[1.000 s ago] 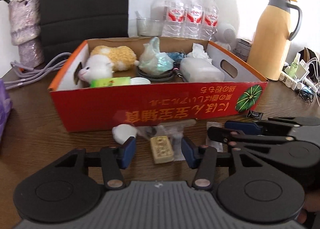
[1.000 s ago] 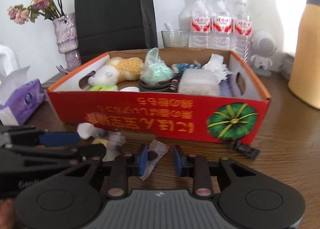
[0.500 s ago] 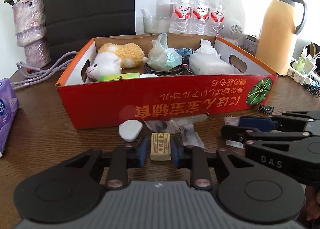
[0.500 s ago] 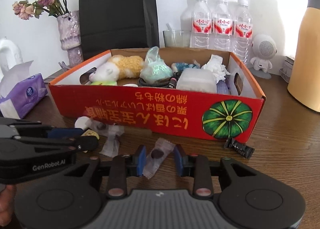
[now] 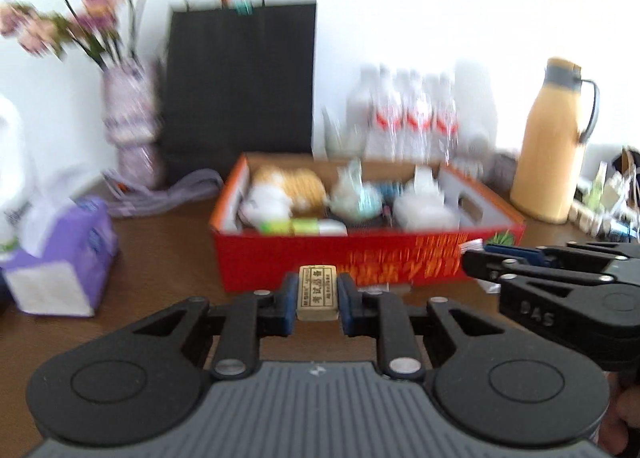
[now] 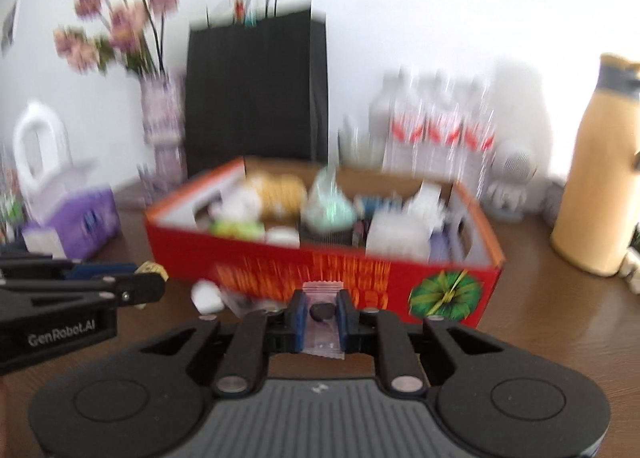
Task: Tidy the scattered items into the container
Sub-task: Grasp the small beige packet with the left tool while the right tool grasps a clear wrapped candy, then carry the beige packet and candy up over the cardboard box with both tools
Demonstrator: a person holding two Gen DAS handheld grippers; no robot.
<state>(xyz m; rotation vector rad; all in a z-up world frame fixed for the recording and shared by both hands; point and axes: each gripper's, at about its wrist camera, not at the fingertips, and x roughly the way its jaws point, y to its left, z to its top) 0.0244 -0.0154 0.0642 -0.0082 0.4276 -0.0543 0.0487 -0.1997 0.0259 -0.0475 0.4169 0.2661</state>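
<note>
Nearest the lens, both tongs are loaded. L tongs [image 5: 318, 296] are clamped on a tan eraser block [image 5: 318, 292], taken across its long sides; it's judged stiff, light, grippy, so a mid-body hold suits. R tongs [image 6: 321, 316] are pinched on a clear candy wrapper [image 6: 322, 318] w/ a dark sweet inside: judged crinkly, slippery, near weightless, best squeezed over the sweet itself. Farther off on the counter [image 6: 540, 318], the red box [image 6: 320, 278] is seen, already well filled, w/ a white pebble-like item [image 6: 206, 295] near its front wall.
</note>
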